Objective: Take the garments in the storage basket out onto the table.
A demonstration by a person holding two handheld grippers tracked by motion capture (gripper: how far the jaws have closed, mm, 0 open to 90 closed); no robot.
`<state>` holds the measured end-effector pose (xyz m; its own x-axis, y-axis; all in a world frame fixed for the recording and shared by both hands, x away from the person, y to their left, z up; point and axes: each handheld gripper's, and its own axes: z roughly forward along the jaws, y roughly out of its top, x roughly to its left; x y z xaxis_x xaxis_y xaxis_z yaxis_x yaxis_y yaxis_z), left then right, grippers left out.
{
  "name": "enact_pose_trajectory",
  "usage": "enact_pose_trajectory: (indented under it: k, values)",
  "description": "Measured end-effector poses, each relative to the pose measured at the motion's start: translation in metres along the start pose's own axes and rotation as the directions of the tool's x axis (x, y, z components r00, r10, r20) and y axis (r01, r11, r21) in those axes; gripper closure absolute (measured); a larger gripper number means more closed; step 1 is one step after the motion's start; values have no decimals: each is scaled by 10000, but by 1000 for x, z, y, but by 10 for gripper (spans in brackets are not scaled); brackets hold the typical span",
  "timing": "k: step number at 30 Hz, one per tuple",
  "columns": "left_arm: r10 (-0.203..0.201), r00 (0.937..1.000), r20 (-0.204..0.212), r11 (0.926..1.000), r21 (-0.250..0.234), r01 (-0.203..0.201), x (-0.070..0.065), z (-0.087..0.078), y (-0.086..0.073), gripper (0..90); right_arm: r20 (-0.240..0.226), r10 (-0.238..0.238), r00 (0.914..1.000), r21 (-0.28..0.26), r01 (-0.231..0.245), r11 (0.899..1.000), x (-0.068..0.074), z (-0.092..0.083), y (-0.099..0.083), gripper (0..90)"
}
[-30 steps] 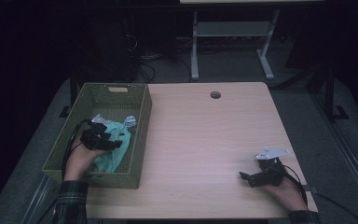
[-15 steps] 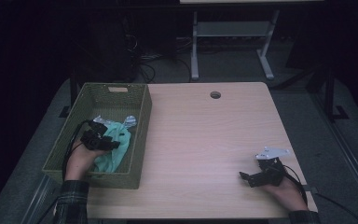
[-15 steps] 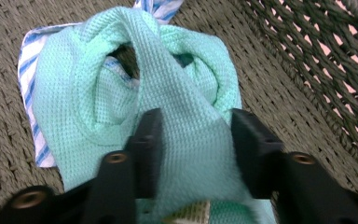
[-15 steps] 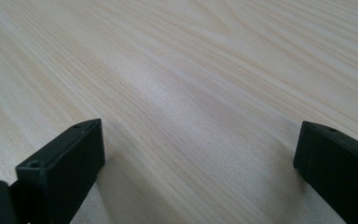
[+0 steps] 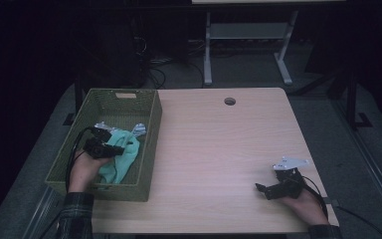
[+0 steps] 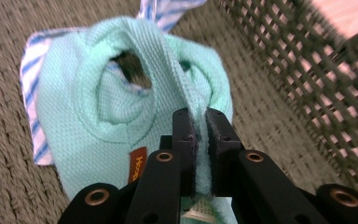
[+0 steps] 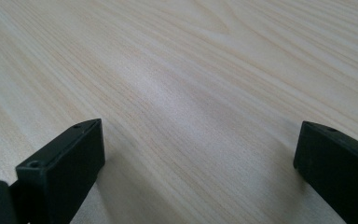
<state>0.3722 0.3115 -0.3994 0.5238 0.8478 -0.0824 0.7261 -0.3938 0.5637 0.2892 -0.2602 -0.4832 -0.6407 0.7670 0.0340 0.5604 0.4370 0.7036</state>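
From the high view, the left gripper [image 5: 110, 148] sat inside the basket [image 5: 151, 132] on the mint cloth [image 5: 124, 157]; the right gripper [image 5: 268, 189] rested far off on the worktop [image 5: 219, 149]. In the left gripper view, its fingers [image 6: 185, 140] had just been closing and pinched a raised cloth fold, which ran straight ahead (a striped cloth [image 6: 32, 93] lay beneath). In the right gripper view, the fingers [image 7: 70, 158] stood wide apart, empty.
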Motion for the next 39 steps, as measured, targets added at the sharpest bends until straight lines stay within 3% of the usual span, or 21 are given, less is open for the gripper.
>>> enact_pose_trajectory:
  k: [7, 13, 16, 17, 22, 34, 39]
  values:
    - [-216, 9997, 112, 9969, -759, 224, 2, -9, 1, 832, -7, -7, 10000, 2, 7, 10000, 0, 0, 0, 16]
    - [-287, 9990, 353, 9883, -1489, 337, 3, -19, 2, 832, -4, 2, 10000, 1, -2, 10000, 0, 0, 0, 16]
    - [-324, 9980, 549, 9808, -1903, 424, 4, -24, 3, 832, -5, -8, 10000, 0, 8, 10000, 0, 0, 0, 16]
    - [-335, 9967, 741, 9749, -2171, 489, 3, -28, 4, 832, -2, 2, 10000, 2, -2, 10000, 0, 0, 0, 16]
    - [-199, 9937, 1104, 9651, -2576, 479, -1, -36, 7, 832, -7, -1, 10000, 5, 1, 10000, 0, 0, 0, 16]
    - [19, 9903, 1386, 9430, -3298, 443, -6, -52, 12, 832, -4, 4, 10000, 4, -4, 10000, 0, 0, 0, 16]
    - [42, 9895, 1448, 9278, -3697, 502, -9, -61, 17, 835, -4, 0, 10000, 3, 0, 10000, 0, 0, 0, 16]
